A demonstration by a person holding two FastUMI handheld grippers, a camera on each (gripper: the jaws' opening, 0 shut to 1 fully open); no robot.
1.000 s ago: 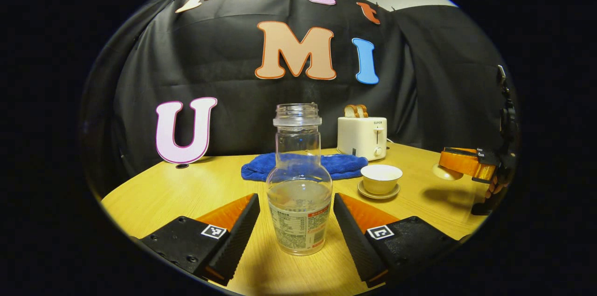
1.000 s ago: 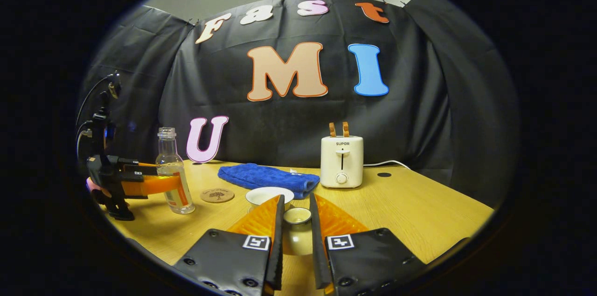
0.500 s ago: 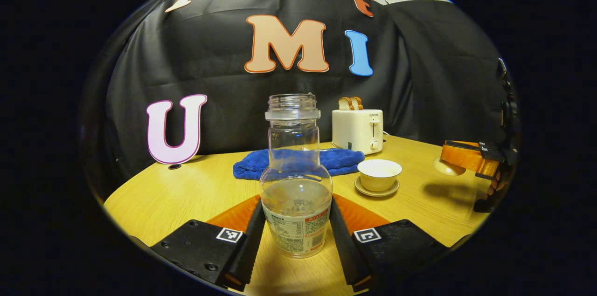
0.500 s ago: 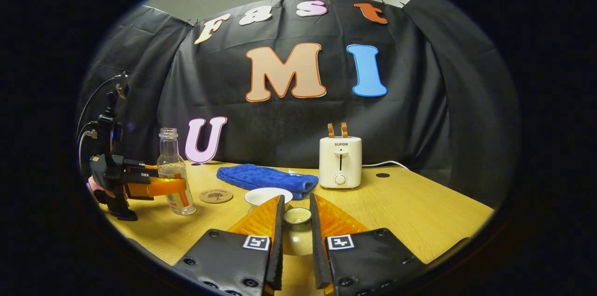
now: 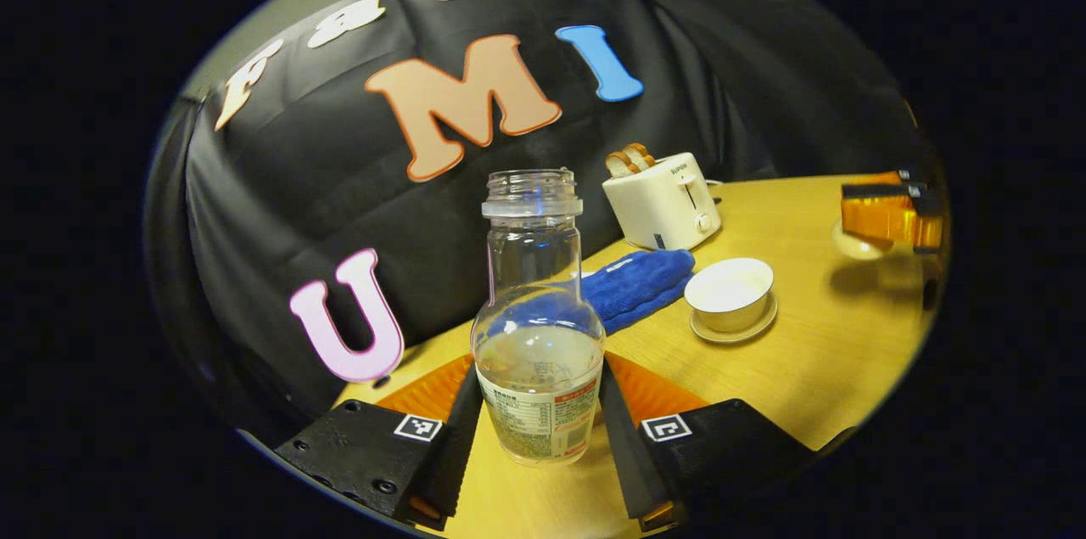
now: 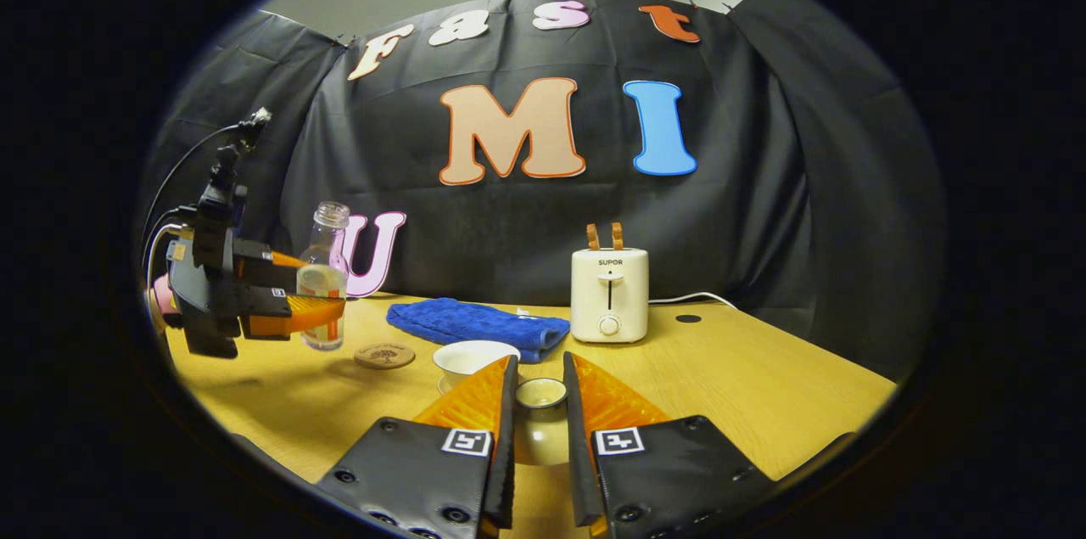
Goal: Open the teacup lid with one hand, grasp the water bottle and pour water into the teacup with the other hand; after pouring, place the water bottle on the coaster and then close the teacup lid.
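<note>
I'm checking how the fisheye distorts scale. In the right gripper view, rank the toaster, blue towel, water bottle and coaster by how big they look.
1. Blue towel, widest.
2. Toaster, close behind the towel in area, so that order is unsure.
3. Water bottle, tall but narrow.
4. Coaster, smallest.
All sit at different distances from the camera, so this shows apparent size, not true size.

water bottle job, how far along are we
Done: the teacup stands open, its lid clamped in the right gripper. In hand: the left gripper grips the water bottle, lifted and tilted over the table. Left: pouring, setting the bottle on the coaster, closing the lid.
</note>
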